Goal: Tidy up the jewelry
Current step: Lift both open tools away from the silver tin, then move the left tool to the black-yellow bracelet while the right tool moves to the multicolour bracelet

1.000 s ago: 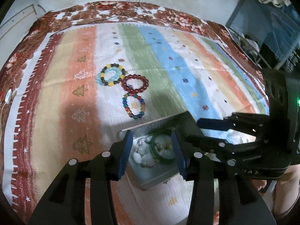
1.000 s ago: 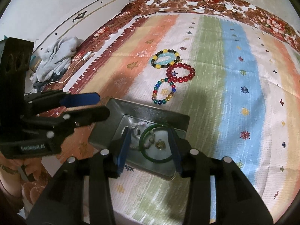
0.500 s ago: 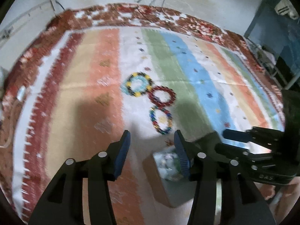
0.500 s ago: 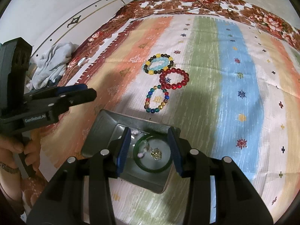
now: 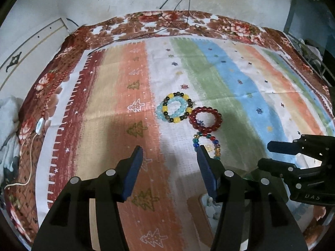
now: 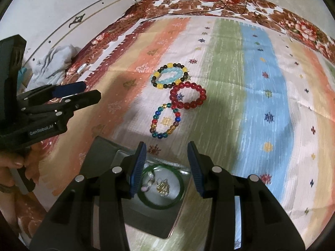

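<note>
Three bead bracelets lie touching on the striped cloth: a yellow, dark and pale-blue one point(image 5: 174, 109) point(image 6: 169, 75), a red one point(image 5: 205, 119) point(image 6: 187, 96) and a multicoloured one point(image 6: 165, 121) point(image 5: 215, 144), partly behind a finger in the left wrist view. A grey open box point(image 6: 104, 152) point(image 5: 196, 211) holds a green bangle point(image 6: 161, 206) and small pieces. My left gripper point(image 5: 170, 163) point(image 6: 90, 91) hovers left of the box, jaws opening, nothing between them. My right gripper point(image 6: 166, 163) point(image 5: 264, 154) hangs open over the box's far edge, holding nothing.
The striped cloth point(image 5: 240, 79) lies on a floral bedspread point(image 5: 159, 23). Black cables point(image 5: 178, 10) trail over the far edge. A white corded switch point(image 5: 39, 125) and a grey pile of cloth point(image 6: 54, 62) are at the left. A person's hand point(image 6: 12, 167) grips the left tool.
My left gripper has swung off the box to the left and tilted up, with its jaws wider. The right gripper has slid forward over the box toward the bracelets.
</note>
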`<state>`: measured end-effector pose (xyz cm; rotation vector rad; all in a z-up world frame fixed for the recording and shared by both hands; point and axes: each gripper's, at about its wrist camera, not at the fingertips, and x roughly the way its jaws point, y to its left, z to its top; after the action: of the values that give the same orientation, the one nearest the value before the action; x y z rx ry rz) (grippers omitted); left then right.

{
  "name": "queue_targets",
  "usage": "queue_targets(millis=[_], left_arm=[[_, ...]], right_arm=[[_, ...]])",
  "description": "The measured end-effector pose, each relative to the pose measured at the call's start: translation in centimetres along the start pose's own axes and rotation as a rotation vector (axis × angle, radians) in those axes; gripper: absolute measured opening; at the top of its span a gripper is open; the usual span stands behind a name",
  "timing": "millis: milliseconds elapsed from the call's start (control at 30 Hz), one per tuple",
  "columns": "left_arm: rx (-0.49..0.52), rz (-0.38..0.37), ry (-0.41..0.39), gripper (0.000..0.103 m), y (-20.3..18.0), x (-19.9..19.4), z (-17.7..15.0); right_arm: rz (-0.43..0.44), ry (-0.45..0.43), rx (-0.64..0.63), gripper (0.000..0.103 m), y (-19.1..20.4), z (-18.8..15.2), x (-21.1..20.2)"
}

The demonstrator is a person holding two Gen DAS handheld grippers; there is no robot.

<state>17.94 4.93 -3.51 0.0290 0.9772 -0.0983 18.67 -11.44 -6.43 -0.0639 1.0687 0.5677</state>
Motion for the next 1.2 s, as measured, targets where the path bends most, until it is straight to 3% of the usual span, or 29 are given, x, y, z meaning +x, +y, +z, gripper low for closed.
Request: queue_targets(millis=[233,400,500,1200], left_arm=[[-0.024,-0.044,0.019,0.056,0.4,1.3,1.3],[-0.024,-0.036,0.025,0.058,0.6,2.3,2.1],[-0.026,-0.046,0.031,0.060,0.7,2.6,2.4],[-0.053,-0.104,0.102,0.061,1.1,6.5,4.5]], right_arm=[[-0.017,0.013,0.011,0.043,-0.9,1.1,0.9],[-0.007,0.021,0.020,0.044,-1.4,2.0,1.4],[0.003,0.027,0.013,0.050,-1.3,2.3,1.8],[0.046,0.103,0.015,0.059,-1.8,4.3,5.3]])
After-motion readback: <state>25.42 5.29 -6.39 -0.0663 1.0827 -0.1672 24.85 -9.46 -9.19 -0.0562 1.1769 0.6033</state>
